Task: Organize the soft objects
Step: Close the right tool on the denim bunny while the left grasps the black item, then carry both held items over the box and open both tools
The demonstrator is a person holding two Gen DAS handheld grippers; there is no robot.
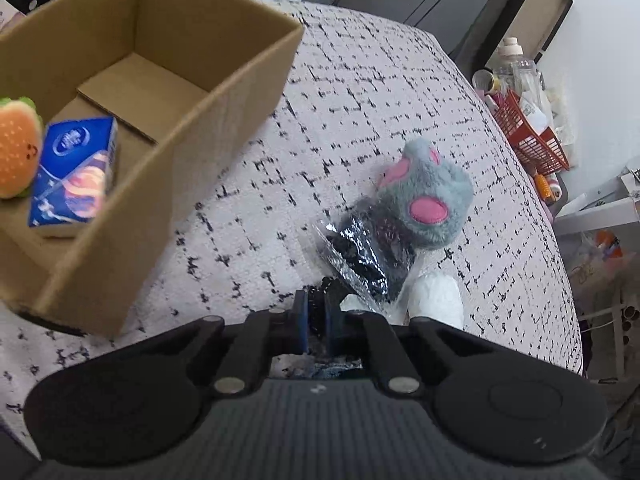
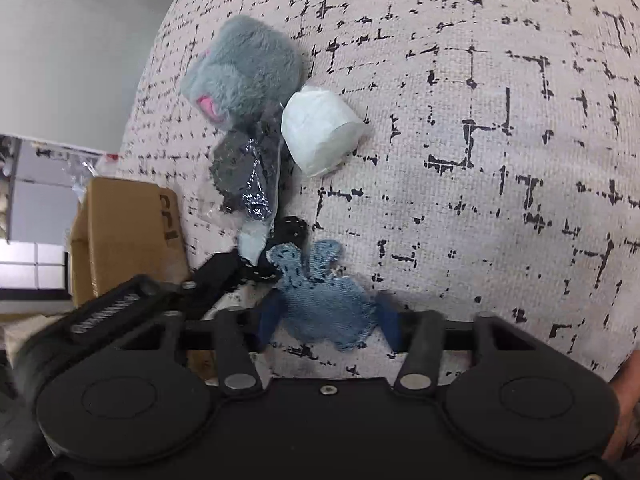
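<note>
My left gripper (image 1: 316, 320) is shut on a clear plastic bag of black fabric (image 1: 360, 256), gripping its near edge. The bag lies against a grey plush mouse with pink ears (image 1: 428, 196) and a white roll (image 1: 436, 296) on the patterned bed cover. An open cardboard box (image 1: 224, 92) stands at the left, holding a blue tissue pack (image 1: 74, 172) and a burger plush (image 1: 16, 148). My right gripper (image 2: 326, 320) is open around a blue denim patch (image 2: 324, 300) on the cover. The right wrist view also shows the mouse (image 2: 244, 68), the roll (image 2: 320, 132) and the bag (image 2: 244, 176).
A red basket (image 1: 528, 132) with bottles stands beyond the bed's right edge. The left gripper's body (image 2: 120, 304) and a brown box (image 2: 124, 236) are at the left of the right wrist view. The bed cover (image 2: 500, 120) spreads to the right.
</note>
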